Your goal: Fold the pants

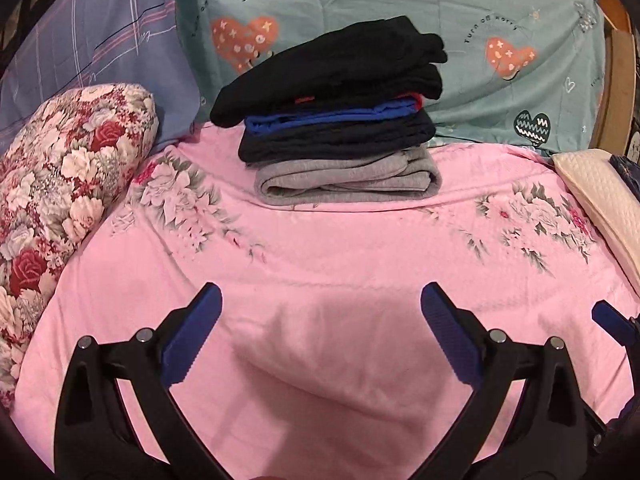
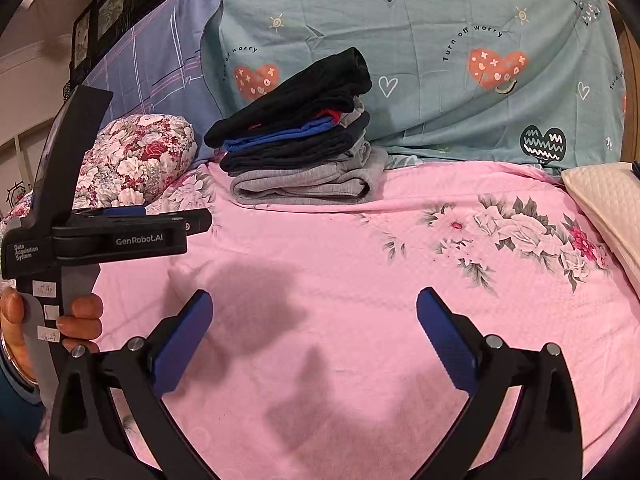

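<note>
A stack of folded pants (image 1: 336, 120) sits at the far side of the pink floral bedsheet (image 1: 320, 248): black on top, then a red sliver, blue, dark navy, and grey at the bottom. The same stack (image 2: 300, 148) appears left of centre in the right wrist view. My left gripper (image 1: 320, 300) hovers open over bare sheet, well short of the stack, with nothing between its blue pads. My right gripper (image 2: 314, 300) is likewise open and holds nothing. The left gripper (image 2: 196, 222) shows side-on at the left of the right wrist view, held by a hand (image 2: 80, 320).
A red-and-white floral pillow (image 1: 68, 184) lies at the left. A cream quilted cushion (image 1: 600, 200) lies at the right edge. Teal heart-print fabric (image 1: 500, 12) and purple plaid fabric (image 1: 100, 32) rise behind the stack. One blue pad of the right gripper (image 1: 612, 324) pokes in at the right.
</note>
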Demonstrator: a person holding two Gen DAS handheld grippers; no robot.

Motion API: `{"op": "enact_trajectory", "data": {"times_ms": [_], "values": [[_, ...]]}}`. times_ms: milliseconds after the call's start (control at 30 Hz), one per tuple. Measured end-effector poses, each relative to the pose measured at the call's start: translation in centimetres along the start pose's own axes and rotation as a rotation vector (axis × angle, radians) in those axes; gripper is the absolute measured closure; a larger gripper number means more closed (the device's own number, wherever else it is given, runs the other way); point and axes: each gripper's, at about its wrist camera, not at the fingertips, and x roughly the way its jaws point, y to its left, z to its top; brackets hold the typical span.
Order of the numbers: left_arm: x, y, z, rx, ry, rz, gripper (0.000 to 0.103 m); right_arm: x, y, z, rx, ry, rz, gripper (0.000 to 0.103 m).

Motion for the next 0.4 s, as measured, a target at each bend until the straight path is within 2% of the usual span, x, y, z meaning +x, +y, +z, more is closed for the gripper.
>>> {"op": "enact_trajectory", "data": {"times_ms": [100,267,400], "values": [[0.1,0.0,0.0,0.0,0.0,0.008,0.002,0.1,0.1,-0.1,-0.01,0.005,-0.004,0.001],[-0.8,-1.4,-0.1,0.077,-0.101,0.196,0.002,0.0,0.1,0.0,-0.03,-0.011,-0.046,0.001],[-1.2,-1.8,-0.1,0.094,-0.109,0.152,0.002,-0.1,0.3,-0.1,-0.06,-0.021,-0.091,0.001]]}}
